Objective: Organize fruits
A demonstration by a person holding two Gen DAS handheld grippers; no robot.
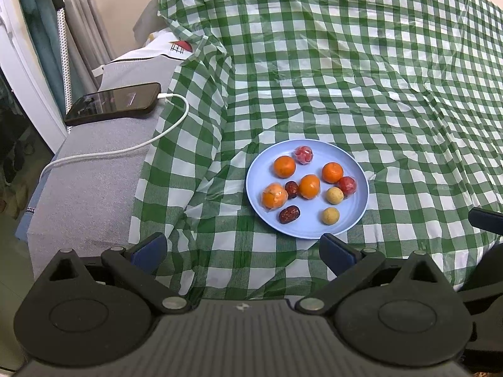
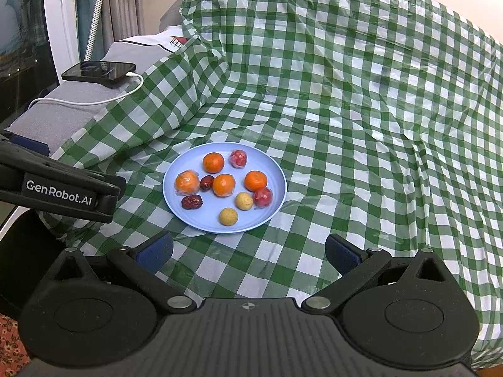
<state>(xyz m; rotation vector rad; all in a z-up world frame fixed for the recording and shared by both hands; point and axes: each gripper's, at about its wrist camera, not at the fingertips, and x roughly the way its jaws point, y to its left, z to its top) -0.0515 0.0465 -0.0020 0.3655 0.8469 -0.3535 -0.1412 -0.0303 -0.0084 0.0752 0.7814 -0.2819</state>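
Note:
A light blue plate (image 1: 355, 163) (image 2: 270, 163) lies on the green checked cloth and holds several fruits: oranges (image 1: 284, 166) (image 2: 213, 162), two dark red dates (image 1: 289, 214) (image 2: 191, 202), two small yellow fruits (image 1: 330, 215) (image 2: 228, 216) and two wrapped red fruits (image 1: 303, 154) (image 2: 238, 158). My left gripper (image 1: 242, 251) is open and empty, just in front of the plate's near rim. My right gripper (image 2: 250, 251) is open and empty, a little short of the plate. The left gripper's body (image 2: 59, 188) shows at the left of the right wrist view.
A black phone (image 1: 114, 102) (image 2: 99, 71) on a white charging cable (image 1: 125, 147) lies on a grey cushion (image 1: 94, 188) left of the cloth. The checked cloth (image 1: 377, 78) rises over a mound behind the plate. Curtains (image 1: 47, 15) hang at far left.

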